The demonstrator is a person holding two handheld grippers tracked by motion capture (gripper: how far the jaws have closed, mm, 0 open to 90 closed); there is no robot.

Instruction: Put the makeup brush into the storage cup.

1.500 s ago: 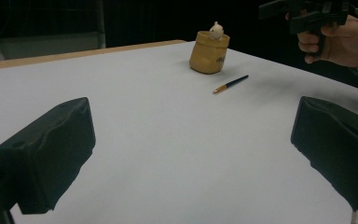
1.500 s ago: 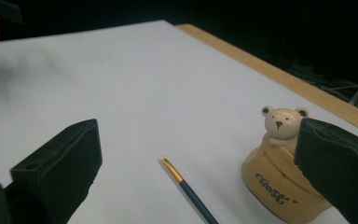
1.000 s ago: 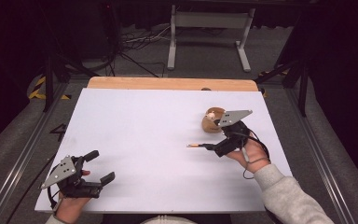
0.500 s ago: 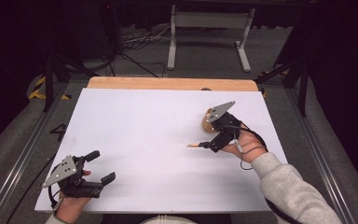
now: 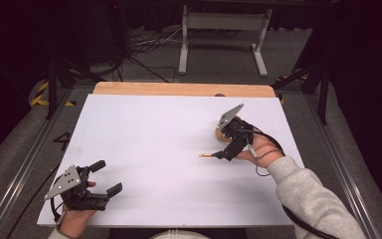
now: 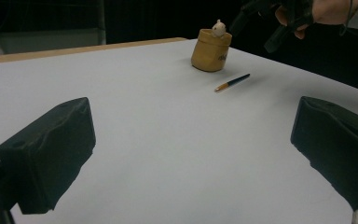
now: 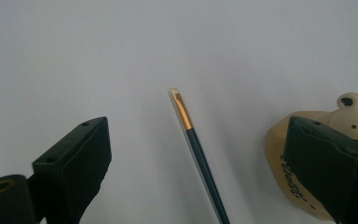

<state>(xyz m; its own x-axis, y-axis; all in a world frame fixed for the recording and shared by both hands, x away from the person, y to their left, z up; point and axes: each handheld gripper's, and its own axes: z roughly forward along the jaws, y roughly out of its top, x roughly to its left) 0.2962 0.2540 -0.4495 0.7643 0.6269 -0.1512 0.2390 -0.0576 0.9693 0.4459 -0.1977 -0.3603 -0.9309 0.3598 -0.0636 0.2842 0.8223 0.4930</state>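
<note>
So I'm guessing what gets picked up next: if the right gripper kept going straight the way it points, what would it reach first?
Most likely the thin brush, which lies on the table between the right gripper's open jaws. The yellow pot sits off to one side, behind one jaw.

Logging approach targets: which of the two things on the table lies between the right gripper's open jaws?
The slim dark brush with the gold ferrule, lying flat; the yellow pot stands upright beside it, partly behind one jaw of the right gripper.
</note>
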